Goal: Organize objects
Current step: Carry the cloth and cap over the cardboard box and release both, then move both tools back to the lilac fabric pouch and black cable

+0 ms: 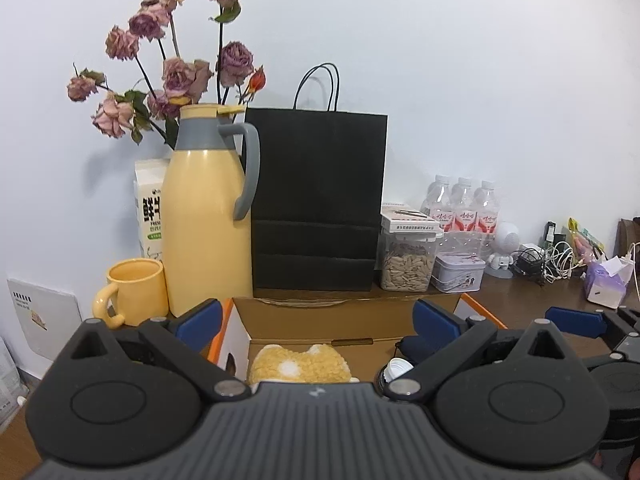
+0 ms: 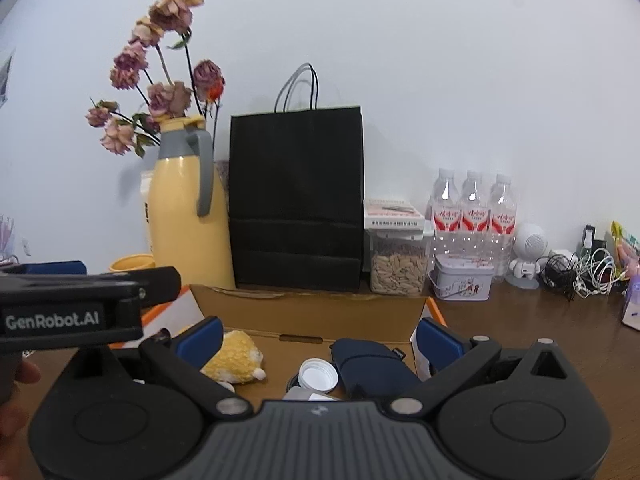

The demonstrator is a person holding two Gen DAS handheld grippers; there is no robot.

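An open cardboard box with orange edges lies on the brown table right below both grippers. Inside it are a yellow plush toy, a white bottle cap and a dark blue pouch. My left gripper hovers above the box, open, nothing between its blue pads. In the right wrist view the same box holds the plush toy, the cap and the pouch. My right gripper stands wide open above them, touching nothing.
Behind the box along the wall stand a yellow thermos jug, a yellow mug, a black paper bag, a seed jar, a tin and three water bottles. Cables and a tissue pack lie right.
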